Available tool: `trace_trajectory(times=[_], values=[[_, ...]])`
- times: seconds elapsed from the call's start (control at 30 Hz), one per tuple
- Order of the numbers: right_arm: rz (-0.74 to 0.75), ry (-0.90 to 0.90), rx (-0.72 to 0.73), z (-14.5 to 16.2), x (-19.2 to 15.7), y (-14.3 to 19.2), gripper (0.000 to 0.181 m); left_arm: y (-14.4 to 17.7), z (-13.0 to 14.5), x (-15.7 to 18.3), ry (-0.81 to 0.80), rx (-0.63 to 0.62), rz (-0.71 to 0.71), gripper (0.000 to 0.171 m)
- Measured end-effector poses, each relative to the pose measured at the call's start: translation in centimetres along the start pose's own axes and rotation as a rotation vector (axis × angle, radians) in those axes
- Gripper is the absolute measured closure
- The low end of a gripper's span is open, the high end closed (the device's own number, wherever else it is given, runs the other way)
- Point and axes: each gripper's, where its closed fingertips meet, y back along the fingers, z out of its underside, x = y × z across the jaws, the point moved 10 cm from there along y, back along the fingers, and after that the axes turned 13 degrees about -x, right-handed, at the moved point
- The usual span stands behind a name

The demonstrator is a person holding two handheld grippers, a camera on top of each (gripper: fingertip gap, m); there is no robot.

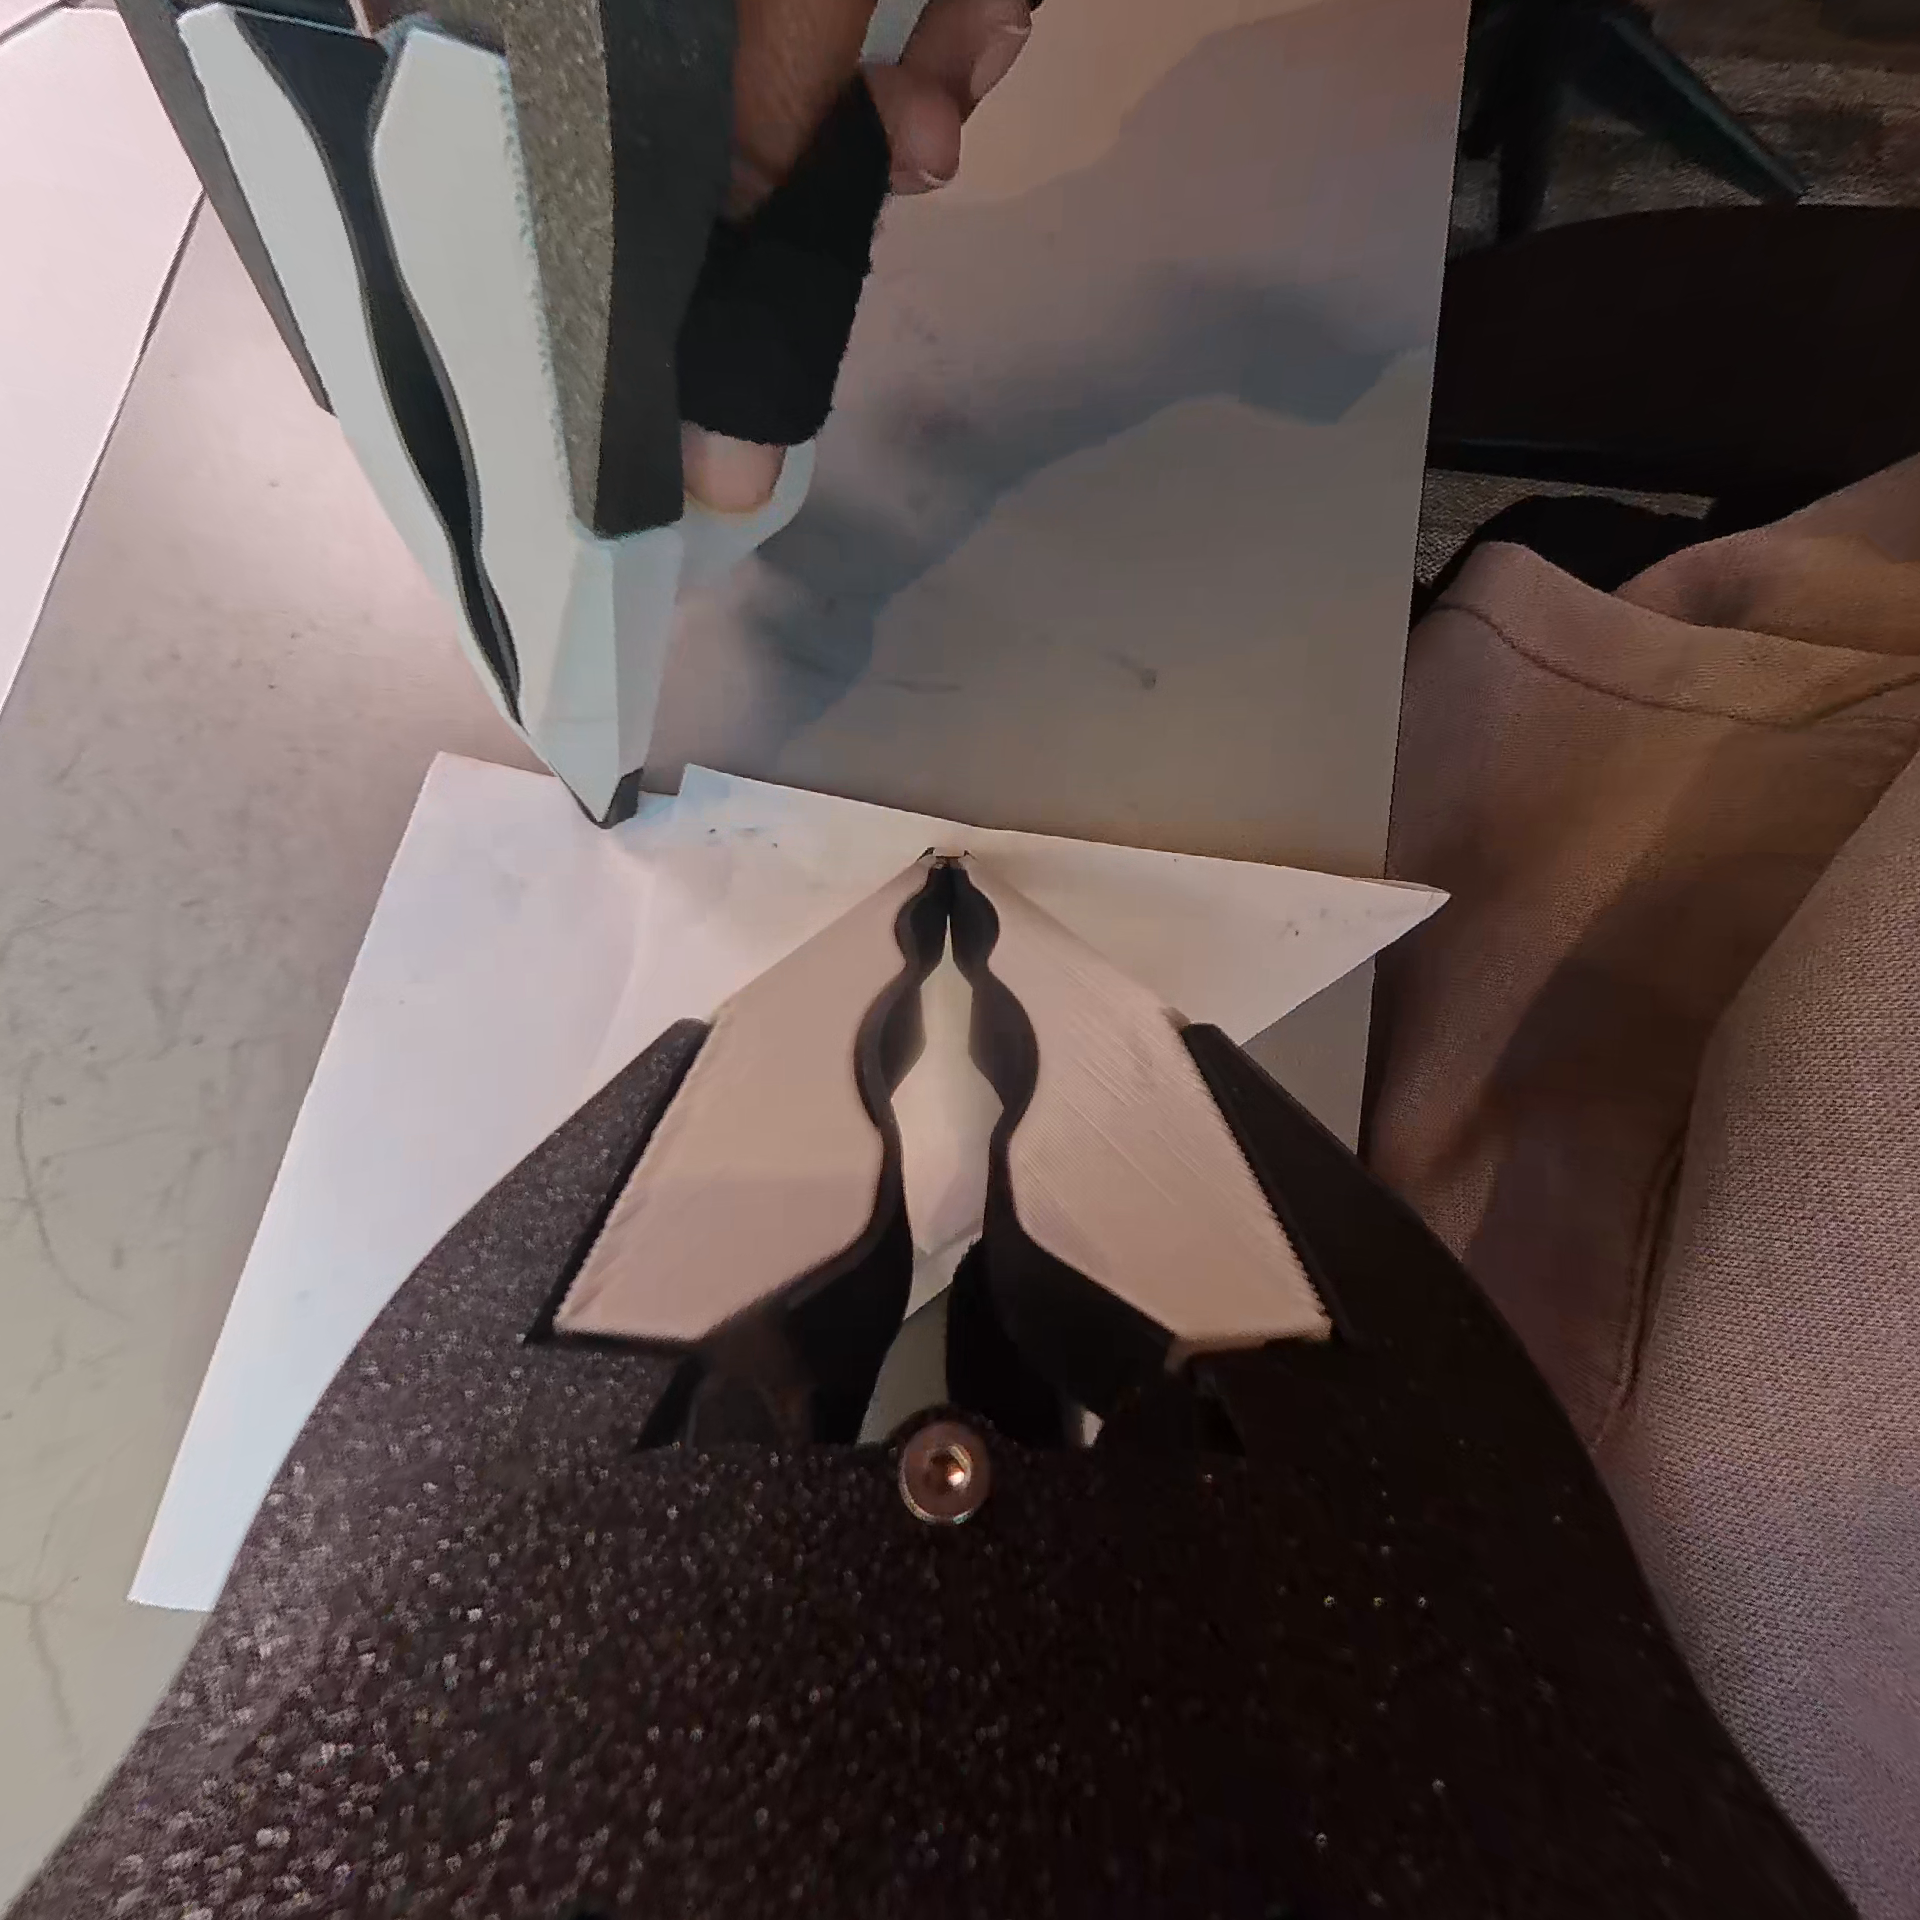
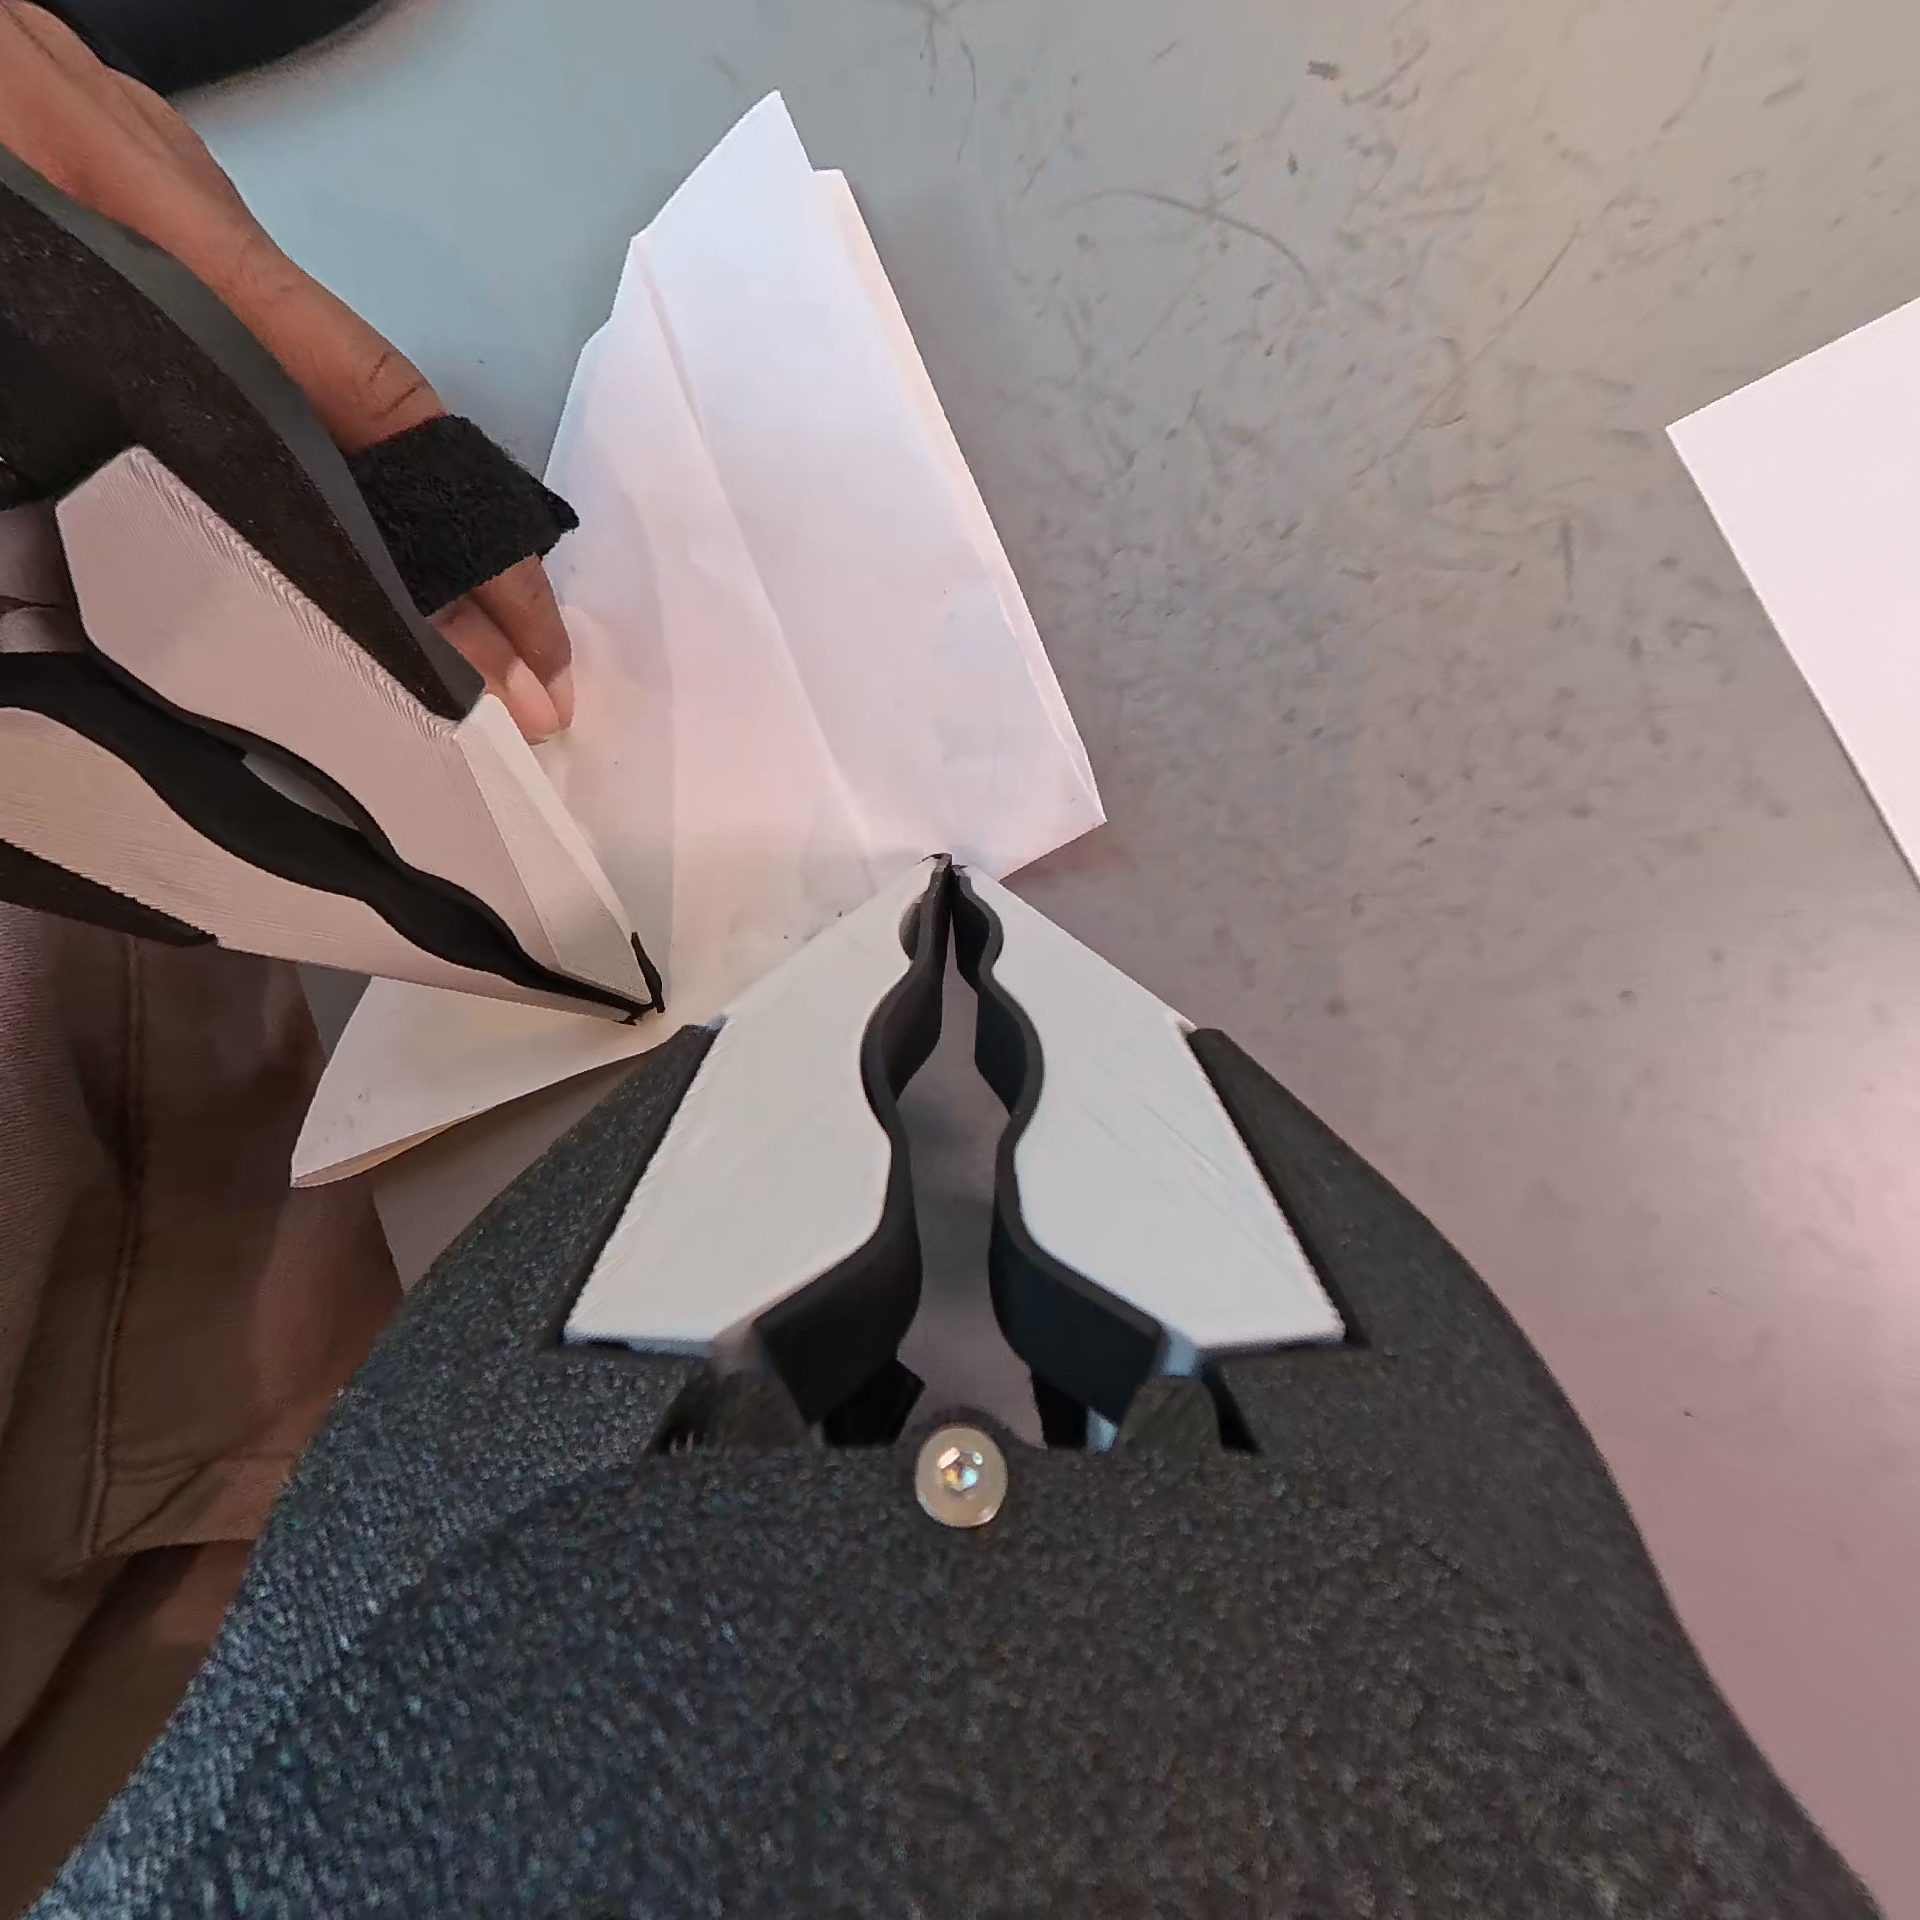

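Note:
A folded white paper [image 1: 499,1039] lies on the grey table [image 1: 1091,468]. My left gripper [image 1: 948,862] is shut, and its tips rest on the paper's far folded edge. My right gripper [image 1: 613,805] comes down from the upper left, also shut, with its tip touching the paper's edge. In the right wrist view the paper [image 2: 790,582] shows several creases and layers. There my right gripper [image 2: 945,862] is shut with its tip at the paper's near corner. The left gripper [image 2: 644,997] is shut and presses on the paper just to the left. I see no paper pinched between either pair of fingers.
A second white sheet [image 2: 1818,582] lies at the table's right side. The table edge [image 1: 1397,727] runs close by the paper, with a person's beige clothing [image 1: 1662,987] beyond it. Hands with black finger straps [image 2: 457,509] hold the grippers. The left gripper's tips are roughly 7 cm from the right gripper's.

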Motion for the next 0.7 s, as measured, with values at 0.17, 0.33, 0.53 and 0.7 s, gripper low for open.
trace_trajectory(times=[0.17, 0.33, 0.53, 0.7], values=[[-0.027, -0.02, 0.006, -0.1, 0.7, 0.1, 0.181, 0.0, 0.0, 0.0, -0.005, 0.002, 0.001, 0.171], [-0.018, -0.009, -0.019, -0.6, 1.4, 0.2, 0.181, 0.0, 0.0, 0.0, -0.007, 0.0, -0.002, 0.171], [0.008, -0.017, -0.024, -1.0, 2.3, 0.3, 0.181, 0.0, 0.0, 0.1, -0.011, 0.0, -0.004, 0.171], [0.066, -0.005, -0.033, -1.4, 2.8, 0.3, 0.181, 0.0, 0.0, 0.1, -0.012, 0.001, -0.003, 0.171]])
